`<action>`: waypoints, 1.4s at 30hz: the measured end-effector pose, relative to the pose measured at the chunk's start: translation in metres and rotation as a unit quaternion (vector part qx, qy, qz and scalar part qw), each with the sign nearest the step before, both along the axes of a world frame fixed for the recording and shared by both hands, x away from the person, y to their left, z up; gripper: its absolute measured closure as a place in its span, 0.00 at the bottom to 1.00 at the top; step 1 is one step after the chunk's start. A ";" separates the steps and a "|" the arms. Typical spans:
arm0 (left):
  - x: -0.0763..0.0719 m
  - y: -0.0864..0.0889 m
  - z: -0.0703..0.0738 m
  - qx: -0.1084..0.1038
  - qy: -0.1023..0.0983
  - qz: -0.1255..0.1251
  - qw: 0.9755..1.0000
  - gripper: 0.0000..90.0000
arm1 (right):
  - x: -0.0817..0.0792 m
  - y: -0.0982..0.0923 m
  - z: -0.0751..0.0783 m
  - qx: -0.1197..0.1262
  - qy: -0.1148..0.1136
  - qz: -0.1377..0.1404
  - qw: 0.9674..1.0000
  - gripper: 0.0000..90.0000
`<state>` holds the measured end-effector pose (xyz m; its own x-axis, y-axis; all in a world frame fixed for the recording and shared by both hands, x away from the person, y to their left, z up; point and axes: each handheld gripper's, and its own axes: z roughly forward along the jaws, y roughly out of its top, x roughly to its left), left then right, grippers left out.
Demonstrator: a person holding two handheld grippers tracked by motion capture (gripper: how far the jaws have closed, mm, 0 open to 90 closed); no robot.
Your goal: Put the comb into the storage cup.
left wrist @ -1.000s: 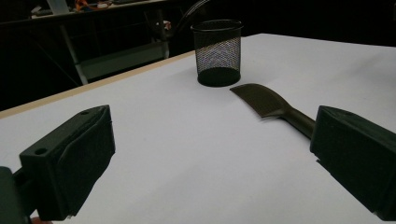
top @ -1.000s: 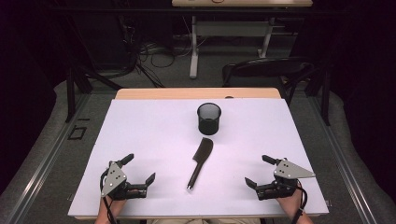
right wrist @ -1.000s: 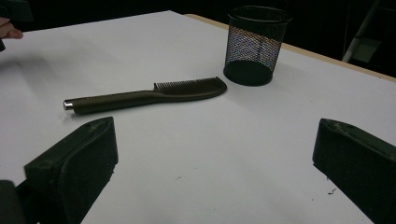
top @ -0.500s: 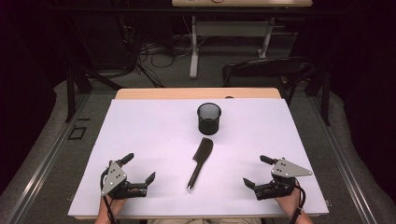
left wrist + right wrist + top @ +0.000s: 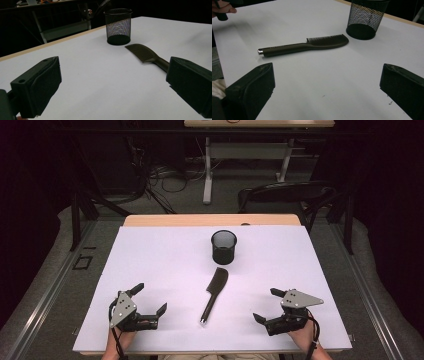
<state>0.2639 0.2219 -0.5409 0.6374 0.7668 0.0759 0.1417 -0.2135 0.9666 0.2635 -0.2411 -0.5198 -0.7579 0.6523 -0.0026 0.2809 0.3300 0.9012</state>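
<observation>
**No readable text**

Nothing can be read in any view. The comb (image 5: 215,294), the mesh cup (image 5: 223,246) and the white counter (image 5: 150,260) carry no legible label, brand, number or sign. The grey plates on the left claw (image 5: 150,305) and right claw (image 5: 266,305) show small holes but no writing.

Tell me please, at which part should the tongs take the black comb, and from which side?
Probably the straight handle of the comb, near its silver-capped end. The comb lies flat on the white table, handle toward the person, toothed head toward the mesh cup. The handle is narrow and even, so jaws fit across it. The open right tongs could come from above, on the comb's right.
</observation>
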 end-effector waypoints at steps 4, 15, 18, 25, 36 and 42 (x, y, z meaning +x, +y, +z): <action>0.000 0.000 0.000 0.001 -0.001 0.000 1.000 0.00 | 0.005 0.008 0.000 -0.008 0.003 0.012 1.000 0.00; 0.001 -0.002 0.000 0.000 0.003 -0.001 1.000 0.00 | 0.016 0.024 0.004 -0.013 0.007 0.034 0.999 0.00; 0.001 -0.002 0.000 0.002 -0.001 -0.002 1.000 0.00 | 0.019 0.028 0.006 -0.018 0.011 0.039 0.999 0.00; 0.001 -0.002 0.000 0.001 0.002 -0.002 1.000 0.00 | 0.023 0.036 0.007 -0.019 0.009 0.046 0.999 0.00; 0.002 -0.003 0.000 0.003 0.000 -0.003 1.000 0.00 | 0.029 0.048 0.011 -0.014 0.009 0.063 0.998 0.00; 0.002 -0.004 0.000 0.004 0.001 -0.003 1.000 0.00 | 0.032 0.057 0.012 -0.014 0.014 0.071 0.997 0.00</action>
